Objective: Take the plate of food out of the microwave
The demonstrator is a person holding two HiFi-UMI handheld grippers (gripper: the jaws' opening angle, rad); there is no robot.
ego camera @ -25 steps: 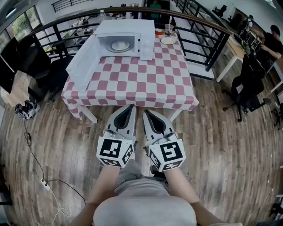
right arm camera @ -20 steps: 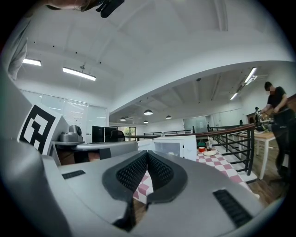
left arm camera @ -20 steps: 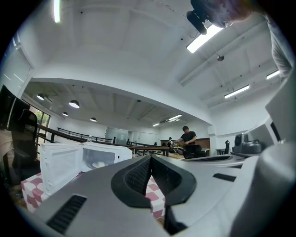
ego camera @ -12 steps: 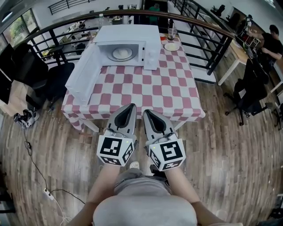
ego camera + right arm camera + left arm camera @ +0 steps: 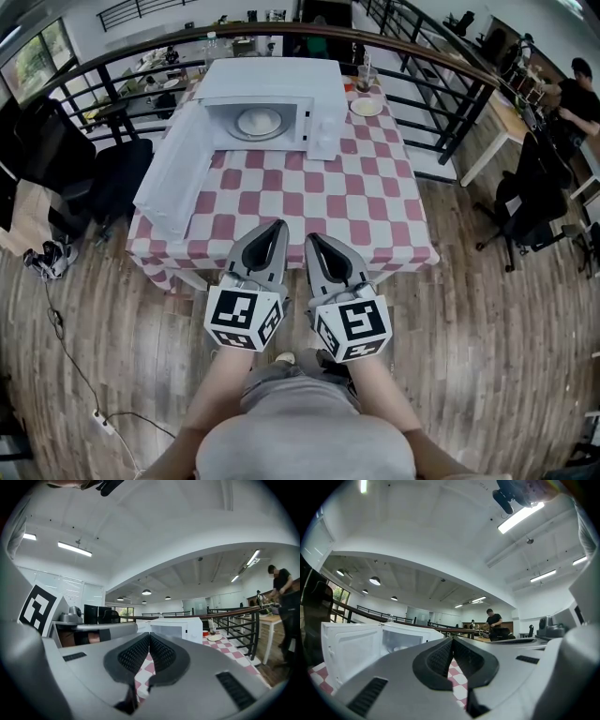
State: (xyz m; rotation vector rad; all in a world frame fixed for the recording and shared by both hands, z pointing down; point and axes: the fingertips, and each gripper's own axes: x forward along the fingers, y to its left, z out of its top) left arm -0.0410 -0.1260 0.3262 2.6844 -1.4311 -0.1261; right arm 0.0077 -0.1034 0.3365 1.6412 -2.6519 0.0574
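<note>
The left tongs (image 5: 277, 225) and right tongs (image 5: 310, 237) stay pressed together, empty; the surface (image 5: 314, 202) ahead has drawn nearer; the plate (image 5: 260, 121) sits inside the open microwave (image 5: 272, 77), well beyond them, not yet reachable.

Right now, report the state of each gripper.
Left gripper: closed, holding nothing.
Right gripper: closed, holding nothing.

We see a white microwave (image 5: 272, 80) on a red-and-white checked tablecloth (image 5: 309, 197). Our left gripper (image 5: 277, 227) and right gripper (image 5: 311, 238) are grey with black pads (image 5: 267, 248) and black-and-white square markers. The floor (image 5: 487, 337) is brown wood-grain planks.
</note>
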